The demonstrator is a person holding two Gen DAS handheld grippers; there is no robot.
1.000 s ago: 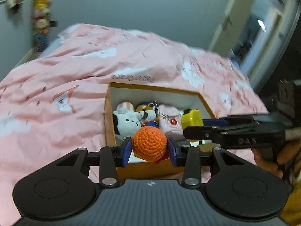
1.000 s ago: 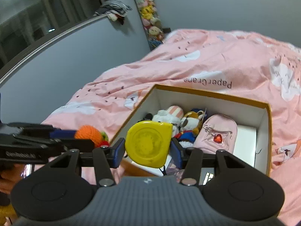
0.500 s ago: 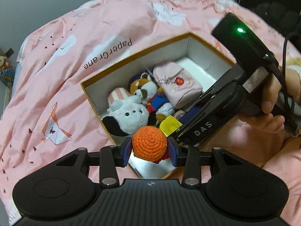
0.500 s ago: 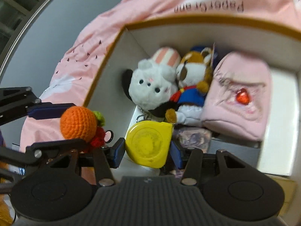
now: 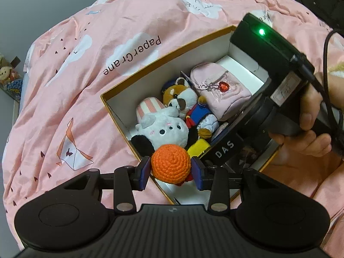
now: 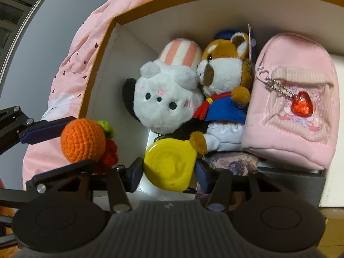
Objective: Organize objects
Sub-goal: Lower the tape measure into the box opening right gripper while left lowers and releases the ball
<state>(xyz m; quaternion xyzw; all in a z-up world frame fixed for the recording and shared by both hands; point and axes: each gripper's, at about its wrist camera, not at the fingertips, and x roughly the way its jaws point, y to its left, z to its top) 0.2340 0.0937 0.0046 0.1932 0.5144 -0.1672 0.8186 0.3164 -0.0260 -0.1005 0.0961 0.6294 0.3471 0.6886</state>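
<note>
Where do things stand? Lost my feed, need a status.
Left gripper shut on crochet orange. Right gripper shut on yellow tape measure, low inside box. White plush crowds the drop spot.

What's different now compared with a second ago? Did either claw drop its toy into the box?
Neither let go. Both came down toward the box: the right gripper carried the yellow tape measure inside, low by the white plush, and the left gripper brought the orange crochet ball over the near corner. The plush toys and pink pouch stayed put.
</note>
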